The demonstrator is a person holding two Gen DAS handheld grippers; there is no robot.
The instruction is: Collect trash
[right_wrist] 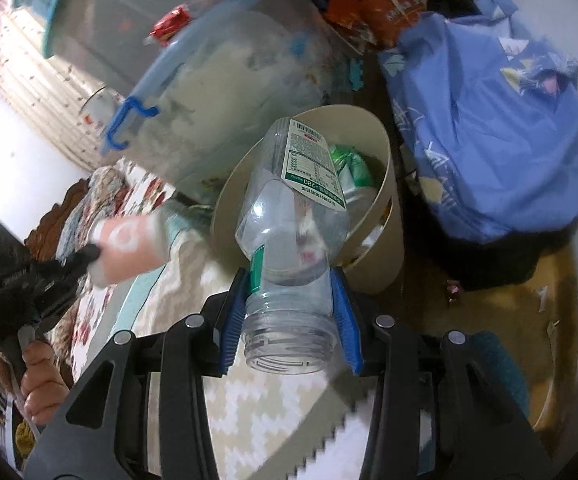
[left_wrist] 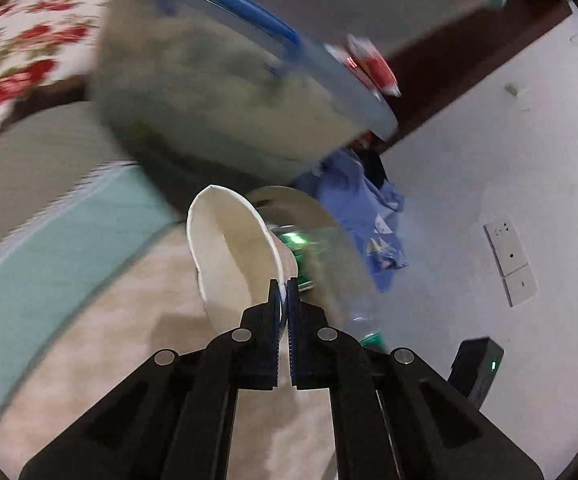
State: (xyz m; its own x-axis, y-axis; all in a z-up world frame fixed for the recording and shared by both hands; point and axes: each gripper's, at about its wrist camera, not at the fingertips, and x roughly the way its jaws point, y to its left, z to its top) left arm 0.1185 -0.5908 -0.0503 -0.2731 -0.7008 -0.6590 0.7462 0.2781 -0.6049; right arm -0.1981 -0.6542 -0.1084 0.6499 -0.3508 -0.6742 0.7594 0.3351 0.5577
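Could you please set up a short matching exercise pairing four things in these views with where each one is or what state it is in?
Things:
1. paper cup
2. plastic bottle
3. bin
4. blue bag

Descriptions:
A. lies beside the bin
B. pinched by its wall in the left gripper
C. already holds green wrappers
D. uncapped, clamped in the right gripper

Pairs: 1-B, 2-D, 3-C, 4-A

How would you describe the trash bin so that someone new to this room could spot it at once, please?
Find the big blue cloth bag slumped against the white wall; the beige round trash bin stands just beside it, below a clear storage box with blue latches. It is the only open-topped tub, with green wrappers inside and the right gripper holding a clear plastic bottle over its rim.
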